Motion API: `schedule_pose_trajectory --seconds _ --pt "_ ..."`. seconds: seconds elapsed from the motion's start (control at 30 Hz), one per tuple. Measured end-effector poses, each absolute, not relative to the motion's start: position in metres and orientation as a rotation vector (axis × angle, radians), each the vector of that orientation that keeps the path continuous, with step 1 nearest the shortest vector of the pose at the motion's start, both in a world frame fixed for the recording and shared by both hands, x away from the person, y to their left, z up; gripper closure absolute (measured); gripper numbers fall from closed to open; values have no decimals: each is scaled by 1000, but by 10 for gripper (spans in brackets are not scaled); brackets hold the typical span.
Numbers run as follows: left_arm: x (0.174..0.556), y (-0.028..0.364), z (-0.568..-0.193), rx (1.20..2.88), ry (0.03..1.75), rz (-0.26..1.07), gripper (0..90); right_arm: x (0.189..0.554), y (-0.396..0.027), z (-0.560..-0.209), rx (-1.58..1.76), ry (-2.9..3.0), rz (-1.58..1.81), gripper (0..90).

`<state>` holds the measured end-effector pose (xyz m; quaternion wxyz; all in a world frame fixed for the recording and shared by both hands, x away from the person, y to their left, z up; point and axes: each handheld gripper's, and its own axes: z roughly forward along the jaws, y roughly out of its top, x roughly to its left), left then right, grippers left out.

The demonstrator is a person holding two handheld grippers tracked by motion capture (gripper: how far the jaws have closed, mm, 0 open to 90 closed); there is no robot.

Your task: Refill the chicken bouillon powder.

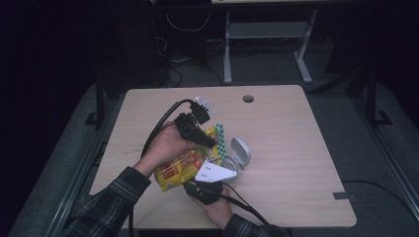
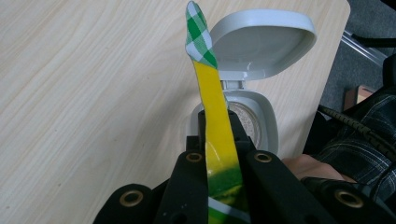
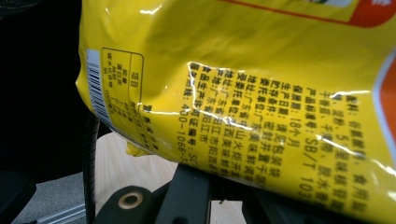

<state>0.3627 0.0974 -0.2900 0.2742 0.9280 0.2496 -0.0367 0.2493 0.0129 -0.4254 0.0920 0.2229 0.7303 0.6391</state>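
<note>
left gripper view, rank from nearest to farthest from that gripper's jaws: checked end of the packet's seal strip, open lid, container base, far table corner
1. Container base: just behind the jaws of the left gripper, which are shut on the yellow strip.
2. Checked end of the strip: up past the jaws, in front of the lid.
3. Open lid: hinged upright behind the base.
4. Table corner: top right, beyond the lid.

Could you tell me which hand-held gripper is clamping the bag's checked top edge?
The left hand-held gripper, shut on the yellow bag's flat seal; the right hand-held gripper grips its printed body.
</note>
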Motion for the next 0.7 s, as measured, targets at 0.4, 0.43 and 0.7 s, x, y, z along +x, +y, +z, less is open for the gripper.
schedule_pose_trajectory --seconds 0.4,0.43,0.7 --pt "363 97 -290 2497 681 -100 900 250 13 -426 656 2169 1903 899" --pt "363 97 -290 2498 681 -100 900 250 13 -426 656 2168 1904 899" --pt "363 95 -291 2506 684 -97 900 250 13 -426 659 2170 1915 900"
